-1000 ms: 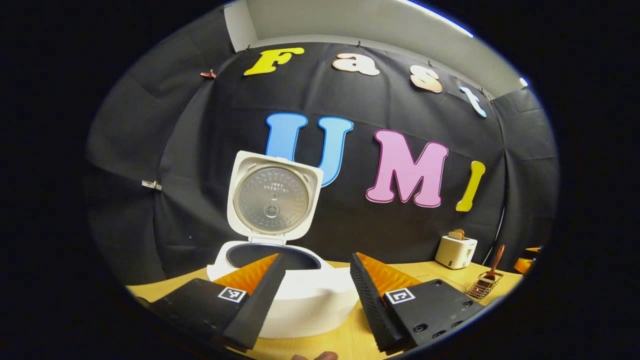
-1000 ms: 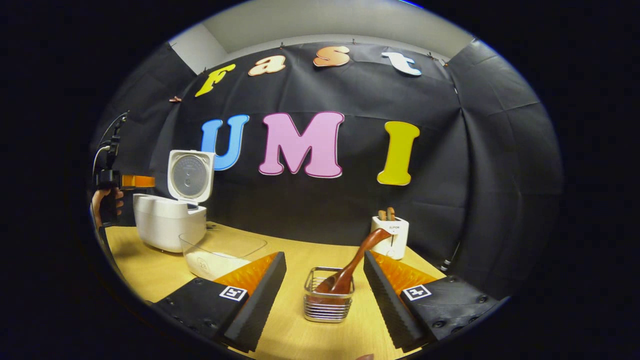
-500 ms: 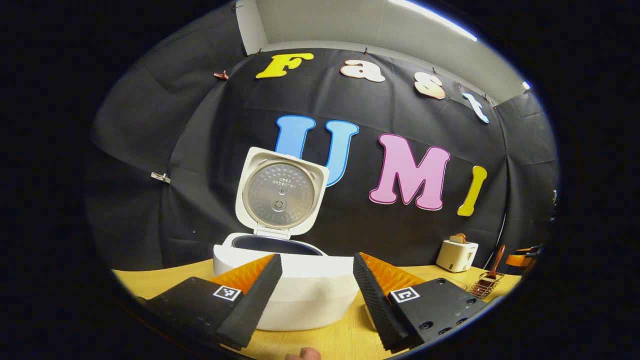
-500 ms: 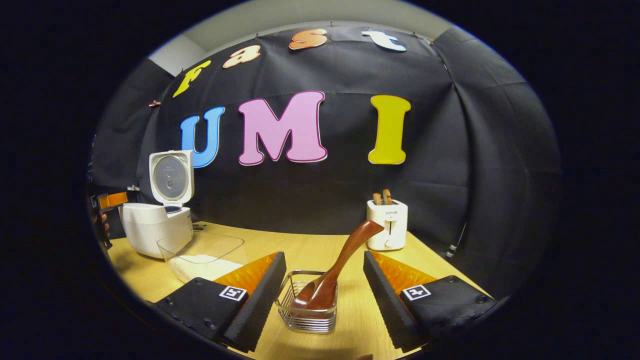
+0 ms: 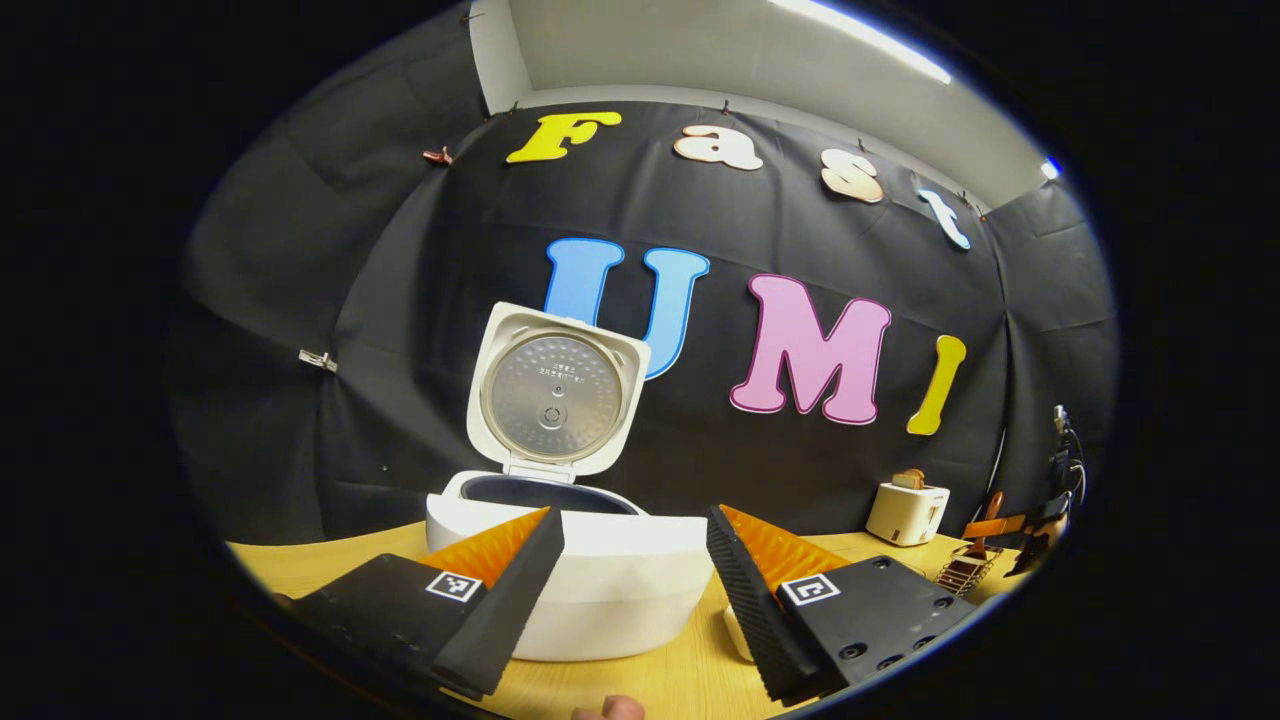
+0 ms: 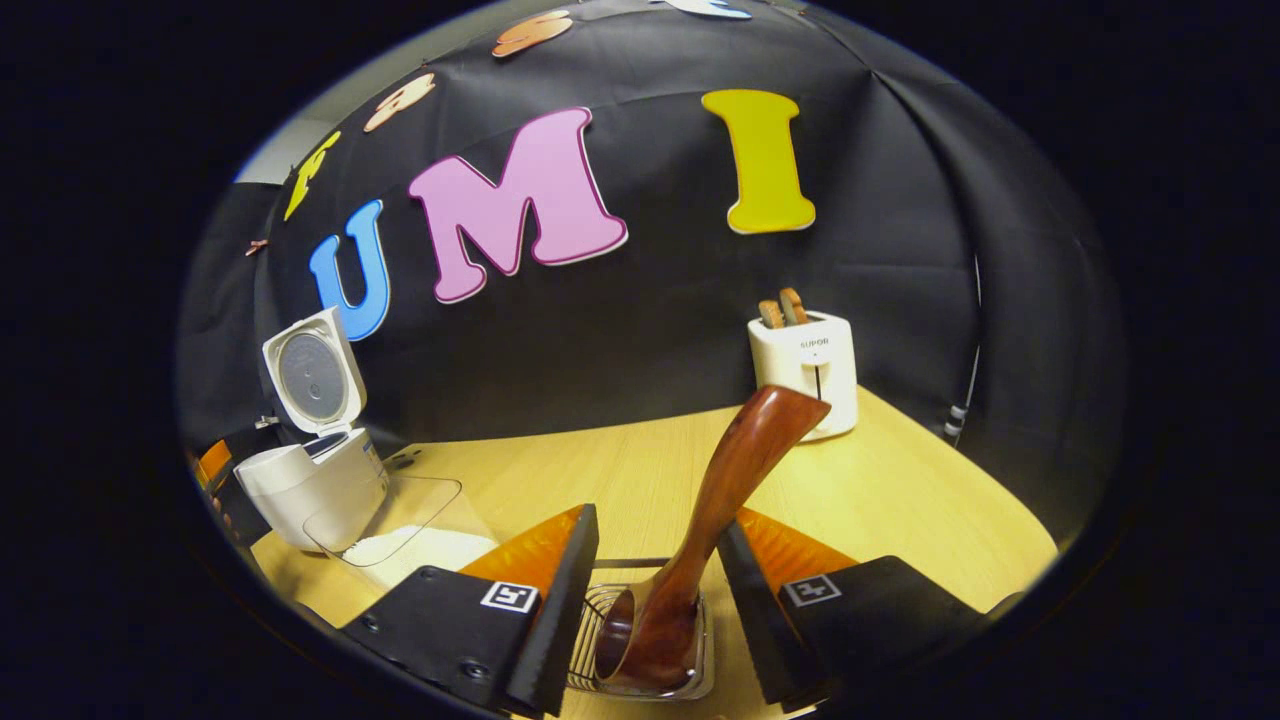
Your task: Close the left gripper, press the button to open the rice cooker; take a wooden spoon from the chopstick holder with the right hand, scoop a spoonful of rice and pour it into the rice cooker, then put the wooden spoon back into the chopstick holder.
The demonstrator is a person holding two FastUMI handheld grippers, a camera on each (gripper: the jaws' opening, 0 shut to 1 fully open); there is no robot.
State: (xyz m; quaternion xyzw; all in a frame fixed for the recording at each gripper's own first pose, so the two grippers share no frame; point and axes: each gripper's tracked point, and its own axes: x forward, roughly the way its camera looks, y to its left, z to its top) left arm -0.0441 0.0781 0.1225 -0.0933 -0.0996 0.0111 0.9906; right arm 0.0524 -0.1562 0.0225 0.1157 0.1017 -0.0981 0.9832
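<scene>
The white rice cooker (image 5: 570, 590) stands just beyond my left gripper (image 5: 633, 515), its lid (image 5: 555, 390) raised upright. The left fingers are open, with the cooker's front wall seen between them. In the right gripper view the cooker (image 6: 310, 490) sits far left. A dark wooden spoon (image 6: 745, 470) leans in the wire chopstick holder (image 6: 590, 640), bowl down. My right gripper (image 6: 656, 520) is open and straddles the spoon's handle just above the holder. The handle lies close to the right-hand finger, with a gap on the other side. A clear container of rice (image 6: 410, 540) sits beside the cooker.
A white toaster (image 6: 805, 365) with bread stands at the back of the wooden table (image 6: 900, 500). In the left gripper view the toaster (image 5: 908, 510), the holder (image 5: 962, 572) and the right gripper (image 5: 1020, 525) sit far right. A fingertip (image 5: 610, 708) shows at the bottom edge.
My right gripper has moved forward and down onto the holder, so the spoon handle now stands between its fingers. The left gripper has barely shifted; the cooker lid stays up.
</scene>
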